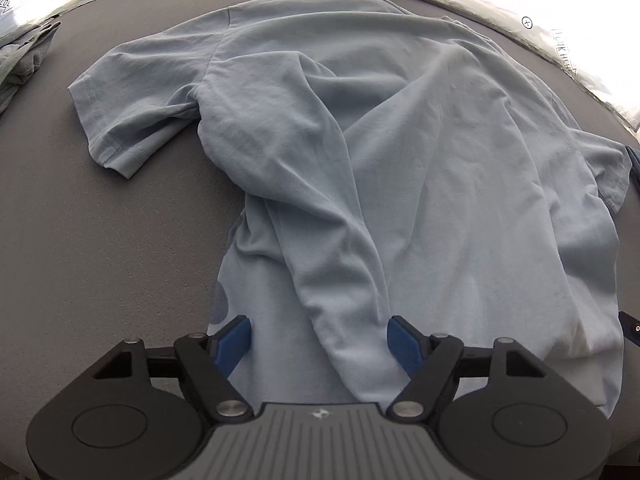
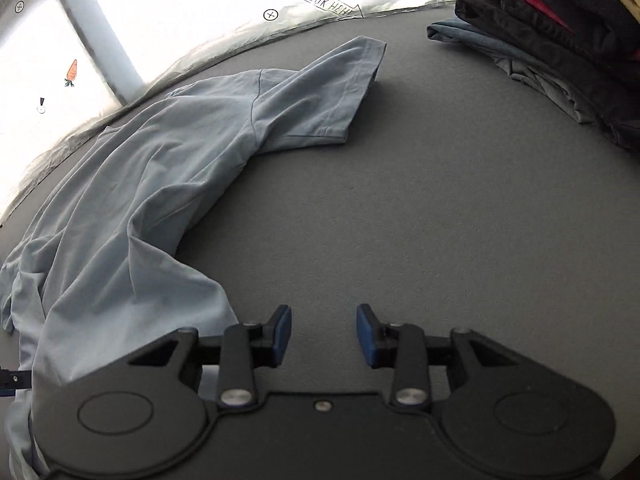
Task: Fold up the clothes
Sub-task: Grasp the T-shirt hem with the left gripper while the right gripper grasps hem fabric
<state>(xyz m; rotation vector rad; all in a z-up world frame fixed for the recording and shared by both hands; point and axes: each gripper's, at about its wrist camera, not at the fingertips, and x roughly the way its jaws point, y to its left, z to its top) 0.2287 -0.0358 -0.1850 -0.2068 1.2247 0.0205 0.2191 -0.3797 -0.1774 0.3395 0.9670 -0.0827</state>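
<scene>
1. At far left in the left wrist view, a grey garment (image 1: 18, 58) lies bunched at the edge of the grey table (image 1: 100, 240), well apart from the work.
2. The light blue T-shirt (image 1: 400, 160) lies spread on the table, rumpled, with a thick diagonal ridge of cloth running down its middle; one sleeve (image 1: 120, 120) lies flat to the left.
3. The left gripper (image 1: 319, 346) hangs over the shirt's near hem, jaws apart, with the end of that ridge between the blue pads but not pinched. Risk: closing here would likely catch only the ridge's upper layers, so the fold would drag skewed.
4. The right gripper (image 2: 324, 336) stands open over bare table with nothing between its pads, the shirt's edge just to its left. Risk: if it closes without moving onto the cloth, it grabs nothing.
5. At far right, a stack of folded dark clothes (image 2: 560, 40) sits near the table's edge; a wide swing could probably knock it.
</scene>
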